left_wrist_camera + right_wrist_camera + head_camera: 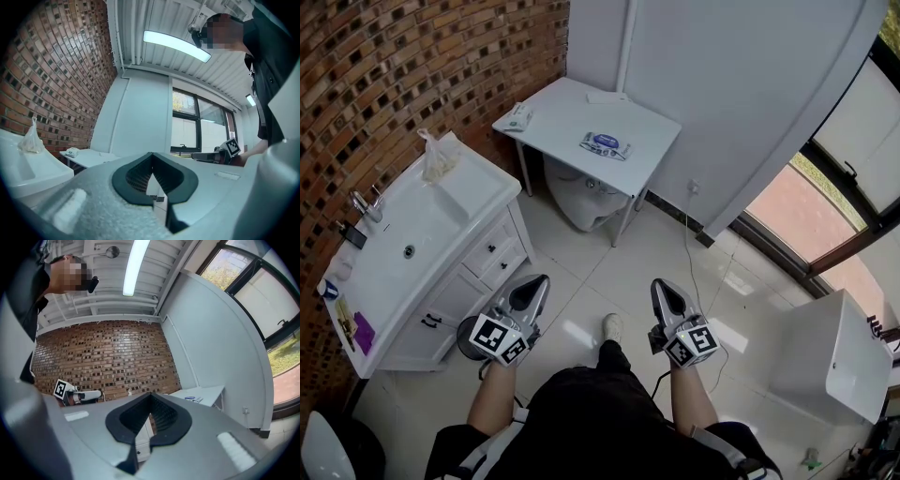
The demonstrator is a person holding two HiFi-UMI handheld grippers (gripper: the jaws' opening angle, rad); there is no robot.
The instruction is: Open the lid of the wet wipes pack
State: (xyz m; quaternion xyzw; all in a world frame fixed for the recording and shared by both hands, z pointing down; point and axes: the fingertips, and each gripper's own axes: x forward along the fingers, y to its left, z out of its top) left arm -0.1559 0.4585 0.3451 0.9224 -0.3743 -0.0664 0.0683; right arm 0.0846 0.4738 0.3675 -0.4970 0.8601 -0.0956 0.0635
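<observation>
White floor tiles [581, 267] run up to a small white table [562, 117] beside the brick wall [412, 56]. The wet wipes pack [605, 144] lies on that table. Well short of the table, the left gripper [531, 292] and right gripper [668, 298] both have their jaws pinched together, empty.

Upper left, the brick wall [412, 56] is rough and matt. The floor [581, 277] tiles shine glossy white. The tabletop [562, 108] looks smooth and white; the wet wipes pack [605, 143] on it looks like shiny plastic film. The left hand-held gripper [538, 281] and right hand-held gripper [662, 285] are matt grey plastic.
</observation>
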